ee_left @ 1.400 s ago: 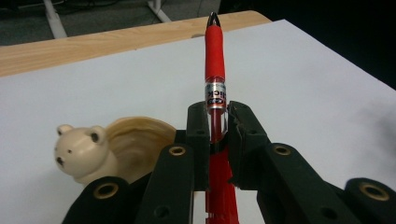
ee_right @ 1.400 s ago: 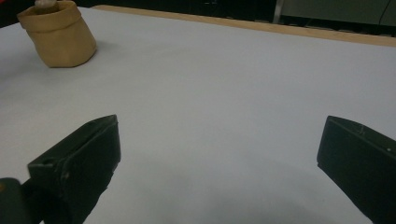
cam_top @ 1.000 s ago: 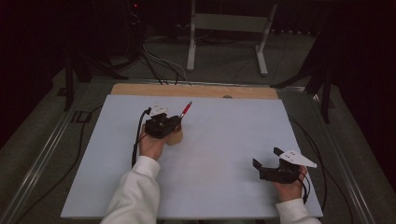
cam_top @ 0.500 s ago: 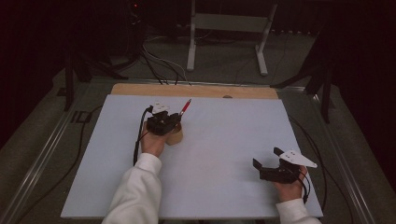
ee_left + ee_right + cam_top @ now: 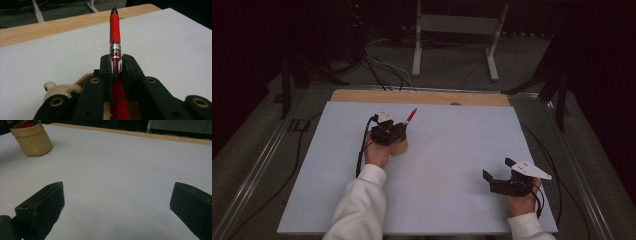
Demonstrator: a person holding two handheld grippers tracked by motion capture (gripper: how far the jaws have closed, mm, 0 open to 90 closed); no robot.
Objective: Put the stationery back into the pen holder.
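the left gripper (image 5: pixel 393 134) holds a red pen (image 5: pixel 115 35), its jaws clamped tight on the clear barrel just below the printed silver band, with the red grip and tip sticking out ahead toward the wooden strip (image 5: pixel 422 97) at the far edge of the white table (image 5: pixel 462 150). compared with a second ago almost nothing has shifted: the left hand sits in nearly the same spot over the small tan pouch (image 5: pixel 32 141), and the pen points the same way out past the jaws. the pouch stands right under that gripper, and something red shows in its mouth. the right gripper (image 5: pixel 502 176) has not moved either; it rests near the table's near right corner, well apart from the pouch, jaws spread wide with nothing between them. so the grip looks settled and the pen is not yet released, a pause at the pouch rather than a carry.
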